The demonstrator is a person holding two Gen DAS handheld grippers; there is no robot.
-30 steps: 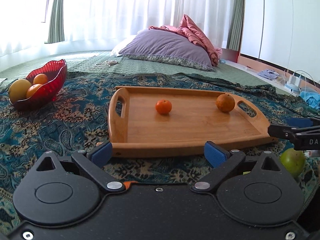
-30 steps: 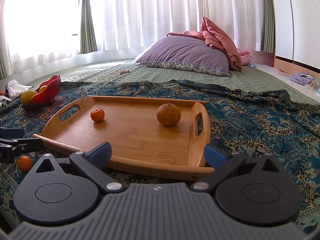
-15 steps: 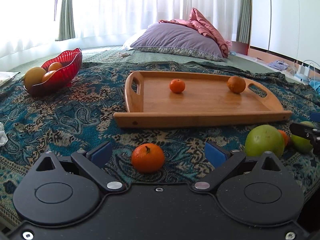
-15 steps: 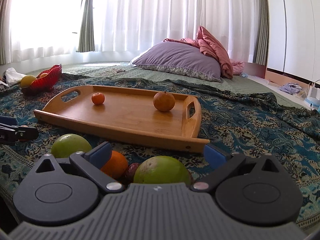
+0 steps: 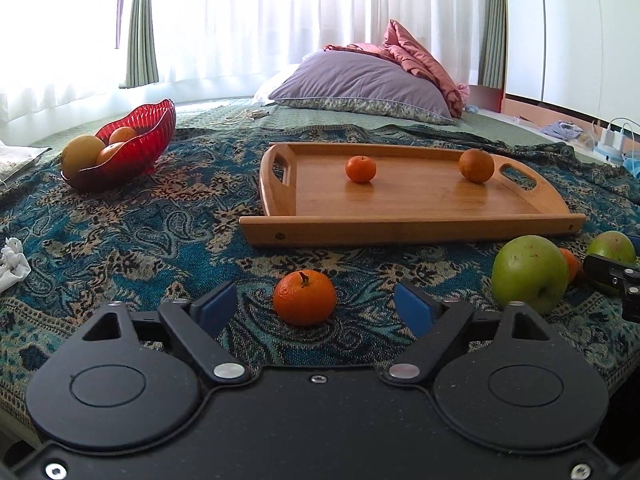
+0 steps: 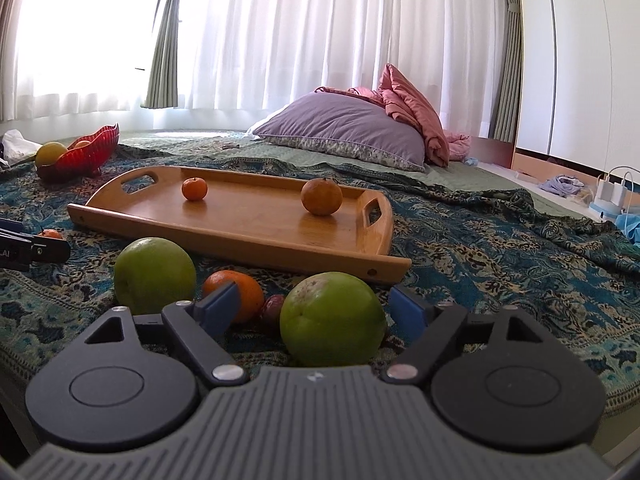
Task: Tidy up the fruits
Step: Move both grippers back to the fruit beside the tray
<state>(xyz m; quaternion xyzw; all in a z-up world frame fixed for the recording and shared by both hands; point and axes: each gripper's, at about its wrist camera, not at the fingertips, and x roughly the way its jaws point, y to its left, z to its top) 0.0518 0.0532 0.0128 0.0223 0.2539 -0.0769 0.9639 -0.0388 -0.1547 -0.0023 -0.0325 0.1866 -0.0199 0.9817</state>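
The left claw (image 5: 316, 307) stands wide over the patterned blue bedspread (image 5: 152, 232), holding nothing, with a small orange mandarin (image 5: 305, 298) lying on the cloth between its blue pads (image 5: 218, 304), touching neither. The right claw (image 6: 316, 309) is wide as well, and a green apple (image 6: 332, 319) sits in its gap on the cloth, close to the right pad; whether a pad touches it I cannot tell. At 9 o'clock from that apple lie a dark reddish small fruit (image 6: 273, 306) and an orange (image 6: 234, 294) partly behind the left pad, and further toward 10 o'clock a second green apple (image 6: 155, 276). Beyond this cluster, at 12 o'clock, the wooden tray (image 6: 256, 232) rests on the bedspread carrying two fruits well apart: a small mandarin on the tray (image 6: 194, 189) near its left handle and a larger orange on the tray (image 6: 321, 196) near its right handle. In the left wrist view the tray (image 5: 400, 224) lies at 12 o'clock from the claw, and at 10 o'clock a red glass bowl (image 5: 144, 140) holds a yellow fruit and two oranges. A crumpled white tissue (image 5: 14, 262) lies at 9 o'clock near the frame's edge. A purple pillow (image 6: 344, 132) and a pink blanket (image 6: 416, 120) sit far back on the bed by the white curtains (image 6: 300, 40).
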